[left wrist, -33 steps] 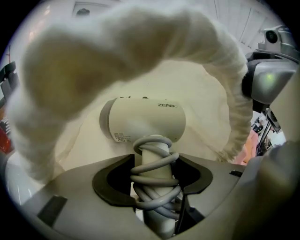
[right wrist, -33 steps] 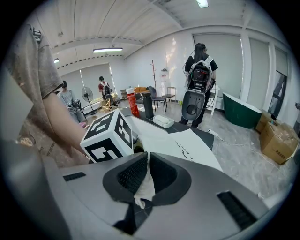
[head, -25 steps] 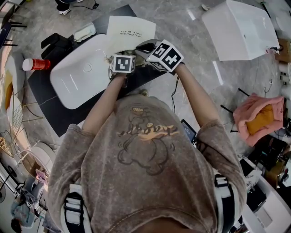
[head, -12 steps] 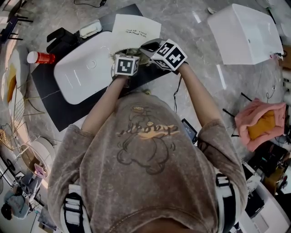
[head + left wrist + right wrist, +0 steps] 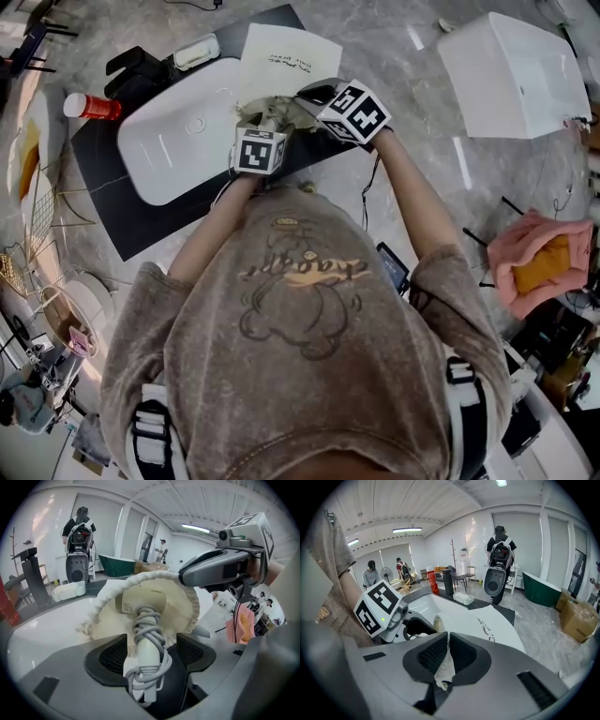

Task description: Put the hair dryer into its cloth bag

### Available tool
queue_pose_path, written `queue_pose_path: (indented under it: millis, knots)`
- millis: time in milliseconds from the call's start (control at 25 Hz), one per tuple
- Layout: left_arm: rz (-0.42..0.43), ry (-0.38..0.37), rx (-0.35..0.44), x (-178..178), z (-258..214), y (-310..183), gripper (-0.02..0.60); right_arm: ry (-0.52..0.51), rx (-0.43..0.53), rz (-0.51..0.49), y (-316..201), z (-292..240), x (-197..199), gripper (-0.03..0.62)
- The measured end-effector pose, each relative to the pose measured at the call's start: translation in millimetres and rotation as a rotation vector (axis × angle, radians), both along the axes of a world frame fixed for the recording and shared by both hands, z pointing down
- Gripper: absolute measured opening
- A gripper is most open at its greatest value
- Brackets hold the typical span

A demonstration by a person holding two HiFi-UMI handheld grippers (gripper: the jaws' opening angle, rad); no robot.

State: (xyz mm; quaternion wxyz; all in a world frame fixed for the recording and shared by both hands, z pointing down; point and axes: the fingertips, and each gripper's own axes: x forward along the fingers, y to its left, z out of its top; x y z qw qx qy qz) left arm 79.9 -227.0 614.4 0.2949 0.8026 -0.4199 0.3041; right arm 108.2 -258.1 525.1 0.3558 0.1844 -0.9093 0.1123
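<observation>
The cream hair dryer point(image 5: 140, 605), its grey cord wound round the handle, lies head-first in the mouth of the cream cloth bag point(image 5: 183, 606). Its handle sticks out between the jaws of my left gripper point(image 5: 152, 641). Those jaws have just been opening; the pads stand off the handle on both sides. My right gripper point(image 5: 448, 641) is shut on the bag's rim point(image 5: 440, 670) and holds the mouth up. In the head view both grippers, left point(image 5: 258, 129) and right point(image 5: 317, 96), meet at the bag point(image 5: 274, 112) above a white basin.
The white oblong basin point(image 5: 178, 141) rests on a black mat point(image 5: 122, 225), with a sheet of paper point(image 5: 286, 61) behind it. A red can point(image 5: 94, 106) stands at the left. A white box point(image 5: 511, 75) and pink cloth point(image 5: 539, 258) lie to the right.
My left gripper has drawn back toward the person, away from the bag, so more of the bag shows between the two grippers. The right gripper has kept its grip in place.
</observation>
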Motion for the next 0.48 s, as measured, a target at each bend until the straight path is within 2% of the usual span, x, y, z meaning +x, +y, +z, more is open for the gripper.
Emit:
queue_pose_path:
  millis: [280,480]
  knots:
    - [0.026,-0.011,-0.021,-7.1,8.5,25.3,0.322,0.016,0.009,-0.004,4.2,3.2,-2.3,0.023]
    - [0.044,-0.039,-0.001,-8.4,10.9,33.6,0.321,0.027,0.015,-0.006,8.3,4.2,-0.5,0.023]
